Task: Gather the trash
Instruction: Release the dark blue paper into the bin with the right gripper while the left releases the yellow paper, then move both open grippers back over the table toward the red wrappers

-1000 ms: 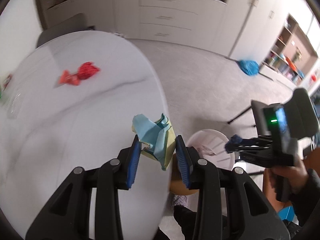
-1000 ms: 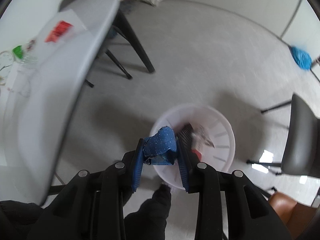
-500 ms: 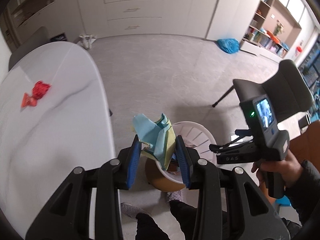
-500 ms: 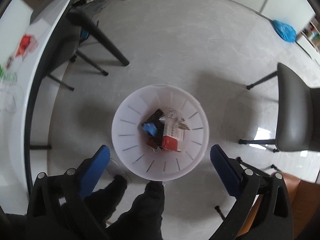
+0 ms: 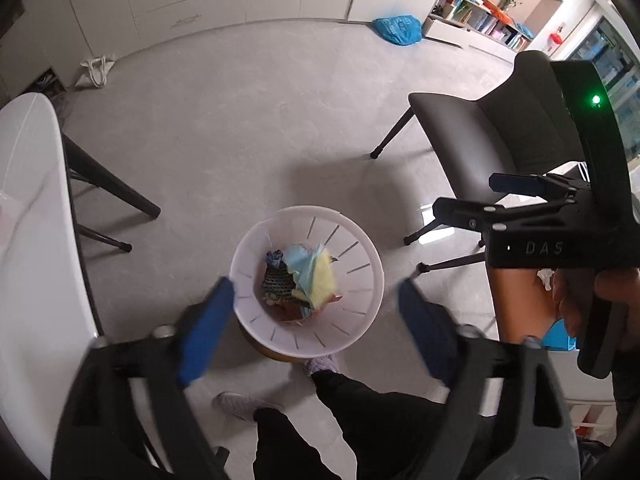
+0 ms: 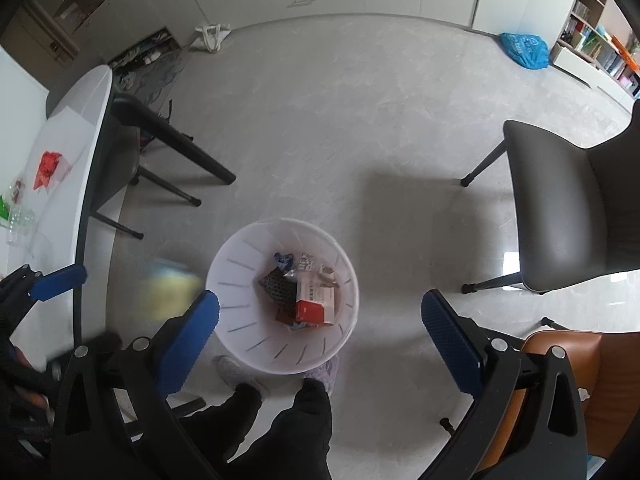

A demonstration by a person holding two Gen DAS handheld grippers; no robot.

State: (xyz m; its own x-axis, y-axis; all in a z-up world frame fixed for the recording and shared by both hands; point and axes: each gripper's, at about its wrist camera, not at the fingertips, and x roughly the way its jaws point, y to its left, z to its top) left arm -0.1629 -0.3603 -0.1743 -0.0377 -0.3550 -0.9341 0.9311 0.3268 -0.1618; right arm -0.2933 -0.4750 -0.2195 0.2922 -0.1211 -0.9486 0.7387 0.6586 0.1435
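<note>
Both tongs hang over the white bin (image 5: 362, 256) on the floor. The left gripper (image 5: 316, 322) is spread wide, holding nothing; the blue and yellow paper wad (image 5: 314, 276) lies below it atop the bin's rubbish. The right gripper (image 6: 320, 330) gapes wide, also holding nothing.

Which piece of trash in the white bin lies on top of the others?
The light blue and yellow paper lies on top in the white bin. It is the pale, crumpled one; the black mesh piece beside it is dark and partly covered.
</note>
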